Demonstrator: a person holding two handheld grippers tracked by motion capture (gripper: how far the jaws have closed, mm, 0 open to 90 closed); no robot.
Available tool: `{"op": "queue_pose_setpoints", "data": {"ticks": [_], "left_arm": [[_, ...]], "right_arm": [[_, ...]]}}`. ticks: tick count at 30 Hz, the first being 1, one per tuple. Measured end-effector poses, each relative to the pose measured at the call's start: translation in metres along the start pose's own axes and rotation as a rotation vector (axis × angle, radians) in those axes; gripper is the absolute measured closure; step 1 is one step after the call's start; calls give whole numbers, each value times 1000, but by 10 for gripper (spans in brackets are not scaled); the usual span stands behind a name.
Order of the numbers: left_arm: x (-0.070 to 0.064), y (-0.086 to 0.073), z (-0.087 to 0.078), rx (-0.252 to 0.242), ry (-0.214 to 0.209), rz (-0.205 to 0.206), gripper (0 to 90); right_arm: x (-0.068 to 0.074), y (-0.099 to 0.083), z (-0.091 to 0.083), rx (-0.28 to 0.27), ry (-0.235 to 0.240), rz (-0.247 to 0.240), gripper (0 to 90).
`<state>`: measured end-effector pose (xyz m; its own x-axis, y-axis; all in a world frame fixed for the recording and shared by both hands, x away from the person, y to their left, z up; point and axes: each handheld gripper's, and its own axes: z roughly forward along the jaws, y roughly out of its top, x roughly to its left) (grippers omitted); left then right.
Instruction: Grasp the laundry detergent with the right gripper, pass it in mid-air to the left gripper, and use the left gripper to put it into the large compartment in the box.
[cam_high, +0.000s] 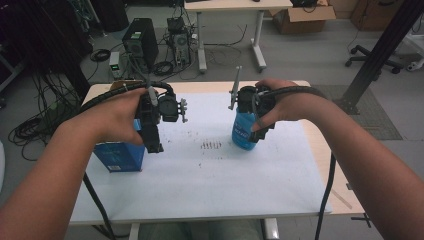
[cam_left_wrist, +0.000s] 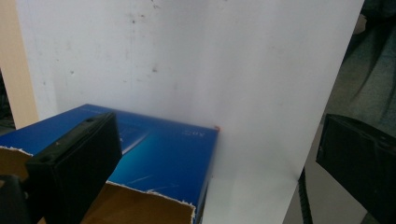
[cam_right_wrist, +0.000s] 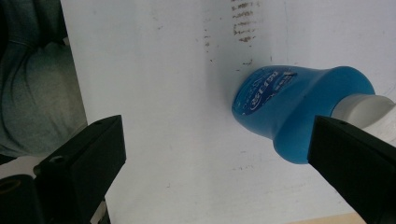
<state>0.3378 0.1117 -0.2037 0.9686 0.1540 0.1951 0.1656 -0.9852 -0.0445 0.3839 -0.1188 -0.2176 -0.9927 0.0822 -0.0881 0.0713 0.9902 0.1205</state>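
Observation:
A blue cardboard box (cam_high: 117, 157) stands at the left of the white-topped table (cam_high: 225, 180). My left gripper (cam_high: 152, 137) hovers over its right side, jaws pointing down. In the left gripper view the box (cam_left_wrist: 159, 149) has a torn open top under the left jaw, and the left gripper (cam_left_wrist: 219, 163) is open and holds nothing. A blue bottle (cam_high: 243, 134) stands right of centre, with my right gripper (cam_high: 257, 125) just above it. From the right gripper view, the bottle (cam_right_wrist: 299, 107) and its white cap lie close to the right jaw. This right gripper (cam_right_wrist: 219, 168) is open, not touching the bottle.
Dark smudges (cam_high: 212, 145) mark the white sheet between the box and the bottle. Beyond the table, a computer tower (cam_high: 140, 42), cables, another desk (cam_high: 230, 6) and a cardboard carton (cam_high: 300, 17) stand on the floor. A black post (cam_high: 380, 50) leans at the right.

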Motion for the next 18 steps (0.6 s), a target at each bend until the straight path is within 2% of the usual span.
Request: {"op": "queue_pose_setpoints", "data": {"ticks": [9, 18], "left_arm": [[0, 3, 0, 7, -1, 7, 4], [-5, 2, 4, -7, -9, 9, 4]], "right_arm": [[2, 0, -1, -8, -3, -4, 45], [8, -15, 0, -38, -11, 34, 46]]}}
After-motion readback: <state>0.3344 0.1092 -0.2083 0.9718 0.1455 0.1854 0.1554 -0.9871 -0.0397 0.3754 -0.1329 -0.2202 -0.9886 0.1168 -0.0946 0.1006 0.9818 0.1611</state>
